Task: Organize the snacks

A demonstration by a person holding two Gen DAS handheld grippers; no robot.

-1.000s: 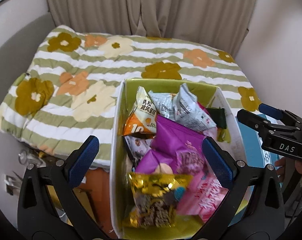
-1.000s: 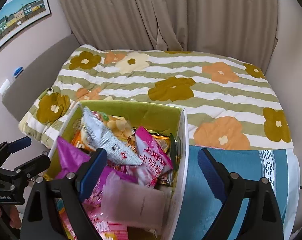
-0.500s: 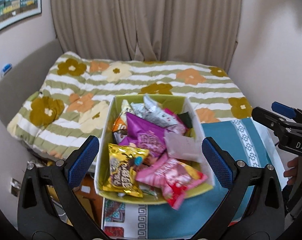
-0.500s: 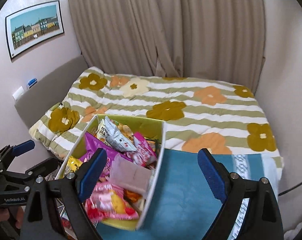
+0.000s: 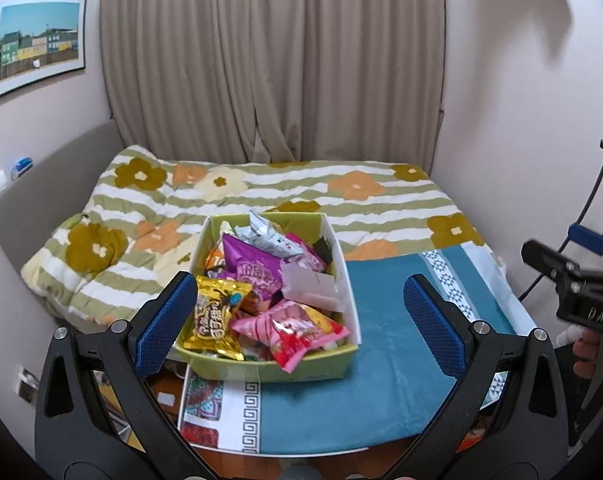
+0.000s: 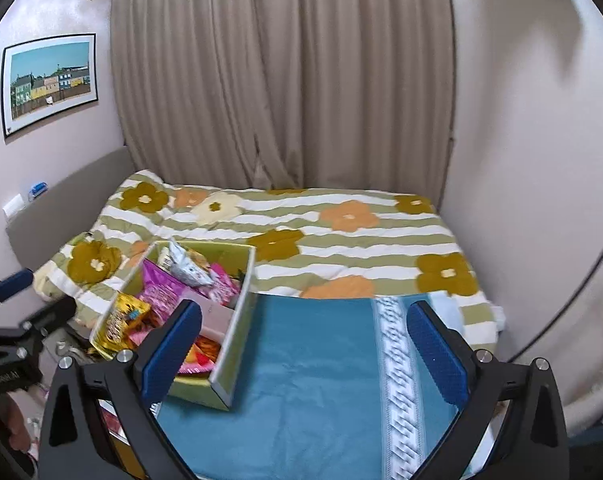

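Left wrist view: snack box beyond gaping left gripper

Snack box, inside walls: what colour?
Yellow-green inside the snack box, with white outer sides; clearest in the left wrist view.

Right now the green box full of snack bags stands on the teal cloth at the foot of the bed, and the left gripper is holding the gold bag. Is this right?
Not quite. The left gripper holds nothing: the left wrist view shows its jaws wide open, short of the gold bag, which lies in the green box. The box does stand on the teal cloth.
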